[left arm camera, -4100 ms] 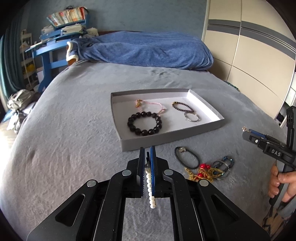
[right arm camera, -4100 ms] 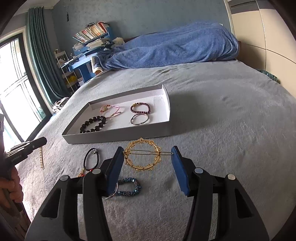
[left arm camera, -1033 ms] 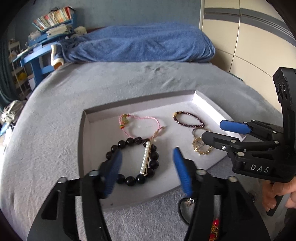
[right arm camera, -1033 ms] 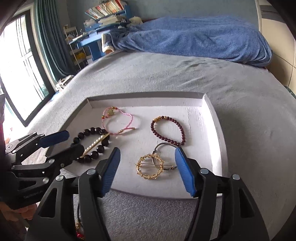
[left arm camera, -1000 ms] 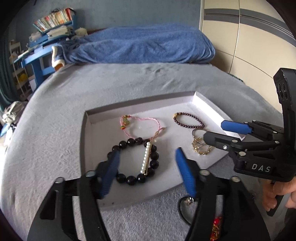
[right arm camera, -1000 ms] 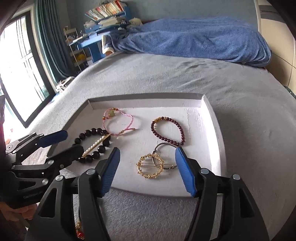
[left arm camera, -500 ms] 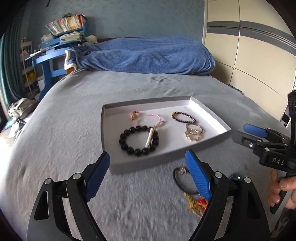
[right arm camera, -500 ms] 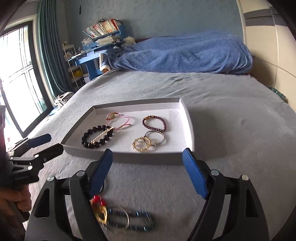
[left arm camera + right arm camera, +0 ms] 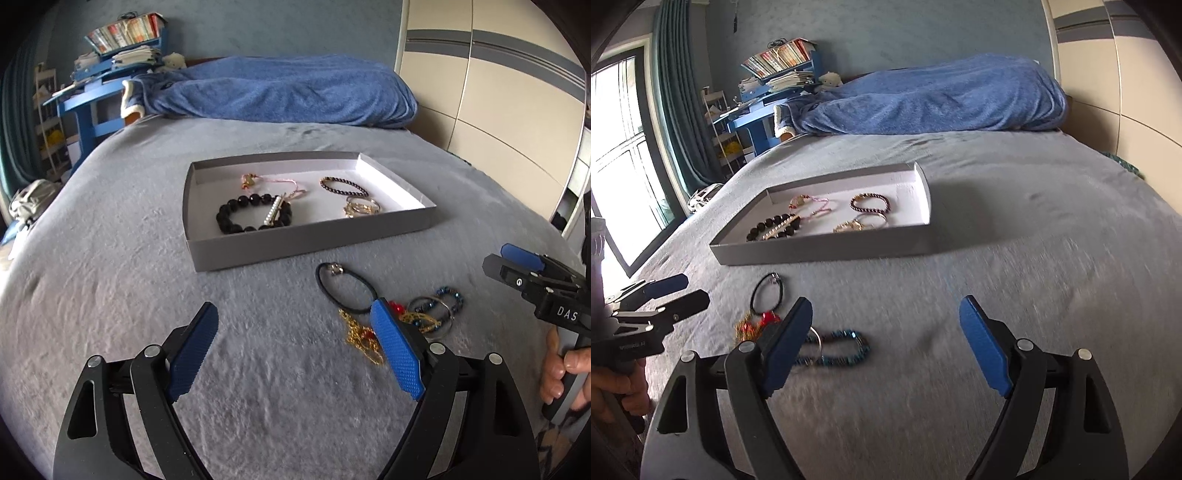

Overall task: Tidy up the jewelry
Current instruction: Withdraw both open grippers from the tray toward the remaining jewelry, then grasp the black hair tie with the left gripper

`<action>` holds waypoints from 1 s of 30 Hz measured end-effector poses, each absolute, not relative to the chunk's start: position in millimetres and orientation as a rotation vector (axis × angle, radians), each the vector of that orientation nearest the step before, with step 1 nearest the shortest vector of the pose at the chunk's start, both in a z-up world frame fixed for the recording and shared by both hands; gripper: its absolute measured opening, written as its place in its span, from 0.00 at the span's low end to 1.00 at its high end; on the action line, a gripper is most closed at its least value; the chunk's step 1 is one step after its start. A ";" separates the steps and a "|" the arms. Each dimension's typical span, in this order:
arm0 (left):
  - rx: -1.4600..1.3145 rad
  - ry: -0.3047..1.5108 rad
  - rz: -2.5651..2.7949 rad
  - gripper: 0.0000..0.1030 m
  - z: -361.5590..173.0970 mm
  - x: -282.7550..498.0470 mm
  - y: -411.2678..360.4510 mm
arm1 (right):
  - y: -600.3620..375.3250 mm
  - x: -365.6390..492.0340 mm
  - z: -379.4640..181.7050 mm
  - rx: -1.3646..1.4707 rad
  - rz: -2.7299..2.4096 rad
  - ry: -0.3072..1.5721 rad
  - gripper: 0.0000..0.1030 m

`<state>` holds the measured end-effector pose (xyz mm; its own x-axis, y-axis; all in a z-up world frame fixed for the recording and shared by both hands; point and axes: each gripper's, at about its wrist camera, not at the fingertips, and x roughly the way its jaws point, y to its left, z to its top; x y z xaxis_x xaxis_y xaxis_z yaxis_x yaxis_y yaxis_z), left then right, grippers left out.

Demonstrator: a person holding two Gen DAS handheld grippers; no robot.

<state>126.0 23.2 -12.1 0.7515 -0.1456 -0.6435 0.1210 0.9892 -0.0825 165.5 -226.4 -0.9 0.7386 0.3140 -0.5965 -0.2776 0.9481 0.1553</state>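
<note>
Standing wide apart with nothing between them, the blue pads of the left gripper (image 9: pixel 293 354) hover over the grey bedcover (image 9: pixel 110 258). The right gripper (image 9: pixel 886 347) is released in the same way and holds nothing. From the left wrist view, the loose jewelry lies at about 2 o'clock of the left gripper: a black cord bracelet (image 9: pixel 345 286), a gold chain with red beads (image 9: pixel 364 338) and a blue bead bracelet (image 9: pixel 437 310), all close together on the cover. At 12 o'clock, further away, the grey tray (image 9: pixel 295 247) holds a black bead bracelet (image 9: pixel 236 218) with a pearl clip (image 9: pixel 274 215) across it, a pink cord bracelet (image 9: pixel 273 182), a dark purple bracelet (image 9: pixel 343 185) and a gold hair ring (image 9: pixel 360 208). At 3 o'clock, a hand (image 9: pixel 561 373) holds the right gripper's handle.
</note>
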 end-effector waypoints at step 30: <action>0.033 0.910 -0.159 0.26 -42.8 209.5 -19.7 | -231.5 158.9 -18.6 0.067 0.331 0.706 0.79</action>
